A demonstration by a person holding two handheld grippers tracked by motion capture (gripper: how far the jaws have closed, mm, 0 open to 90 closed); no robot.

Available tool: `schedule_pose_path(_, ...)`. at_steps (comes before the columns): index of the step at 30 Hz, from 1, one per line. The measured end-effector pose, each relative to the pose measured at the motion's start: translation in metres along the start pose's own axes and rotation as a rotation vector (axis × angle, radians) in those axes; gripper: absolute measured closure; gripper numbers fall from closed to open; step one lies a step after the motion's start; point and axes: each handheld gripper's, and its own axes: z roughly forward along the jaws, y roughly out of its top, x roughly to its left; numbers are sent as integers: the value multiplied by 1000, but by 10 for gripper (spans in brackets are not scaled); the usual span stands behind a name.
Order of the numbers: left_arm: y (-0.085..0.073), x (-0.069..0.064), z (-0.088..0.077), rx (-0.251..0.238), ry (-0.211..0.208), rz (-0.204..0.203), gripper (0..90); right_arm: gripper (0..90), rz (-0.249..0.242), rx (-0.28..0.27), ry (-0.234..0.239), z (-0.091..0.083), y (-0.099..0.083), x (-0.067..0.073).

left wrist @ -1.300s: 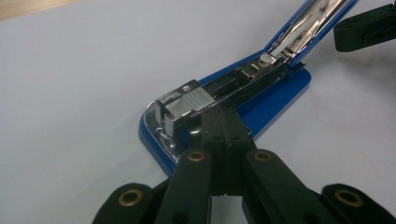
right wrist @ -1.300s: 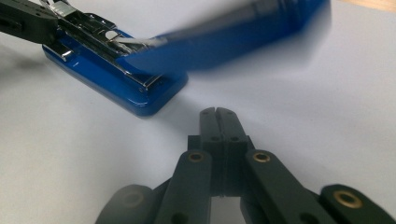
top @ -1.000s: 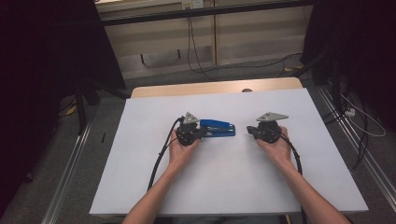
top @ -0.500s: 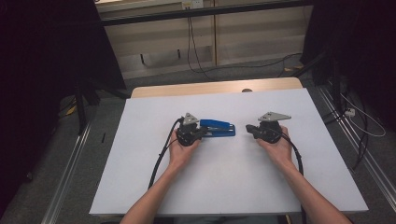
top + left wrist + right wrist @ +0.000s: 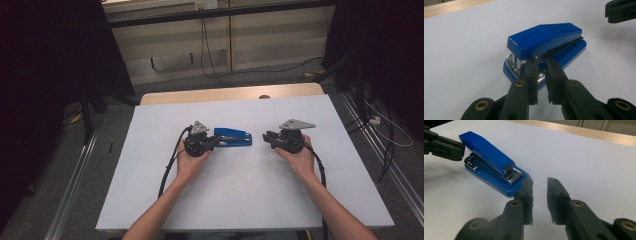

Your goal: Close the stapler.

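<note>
Blue stapler [image 5: 233, 137] lies on white sheet [image 5: 250, 200], just ahead of your left gripper [image 5: 540, 61], jaws just parting, slightly apart, gripping nothing. Right gripper [image 5: 539, 182] likewise, tips just short. Risk: one-sided nudge, you slide stapler away.

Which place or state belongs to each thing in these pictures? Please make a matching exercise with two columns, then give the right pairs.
Things:
1. stapler
2. left hand-held gripper
3. right hand-held gripper
4. white table cover

Places or states:
A. jaws a little apart, at the hinged end of the blue thing
B. lies under everything, wooden edge showing at its far side
C. blue, lying flat between the two tools
D. jaws a little apart, near the front end of the blue thing

Pairs: 1-C, 2-A, 3-D, 4-B
</note>
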Motion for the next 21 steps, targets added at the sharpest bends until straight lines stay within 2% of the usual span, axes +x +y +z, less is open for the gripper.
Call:
schedule_pose_path(5,2,2,-9,-2,-7,12,752,656,5,-1,1,-1,0,2)
schedule_pose_path(7,5,4,-14,-11,-4,3,731,641,5,-20,-2,-3,1,3)
schedule_pose_path(8,6,5,-16,-22,-2,-14,704,619,6,-23,-1,-4,1,3)
schedule_pose_path(10,7,8,-19,-37,14,-39,612,555,13,-25,1,-5,1,3)
schedule_pose_path(12,7,10,-22,-43,30,-36,598,486,15,-18,-12,-6,1,3)
schedule_pose_path(15,7,12,-24,-56,48,-68,466,385,24,-17,-25,-7,0,4)
schedule_pose_path(18,6,12,-27,-78,67,-75,308,299,31,-18,-31,-8,0,5)
schedule_pose_path(21,5,10,-30,-89,88,-75,229,213,33,-31,-31,-10,1,5)
